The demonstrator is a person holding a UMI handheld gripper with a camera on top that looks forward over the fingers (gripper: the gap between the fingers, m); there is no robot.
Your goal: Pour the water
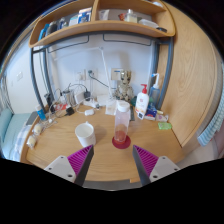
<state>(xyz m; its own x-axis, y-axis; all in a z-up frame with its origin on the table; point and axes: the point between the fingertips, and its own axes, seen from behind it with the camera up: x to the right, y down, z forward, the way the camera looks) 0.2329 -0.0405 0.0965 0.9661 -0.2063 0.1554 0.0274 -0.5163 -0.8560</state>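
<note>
The gripper (110,160) is wide open and holds nothing, its fingers low over the near edge of the wooden desk (60,145). The upright bottle (122,124) stands just ahead, slightly right of centre, long axis vertical. The white cup (85,132) sits just left of it, apart.

only one view was given — a wide-angle camera riding on the gripper (111,160), looking forward and slightly down along its two fingers (79,158) at 6 o'clock. it sat back from the wooden desk (105,148), facing the wall at 12 o'clock — shelf (100,28) overhead.
</note>
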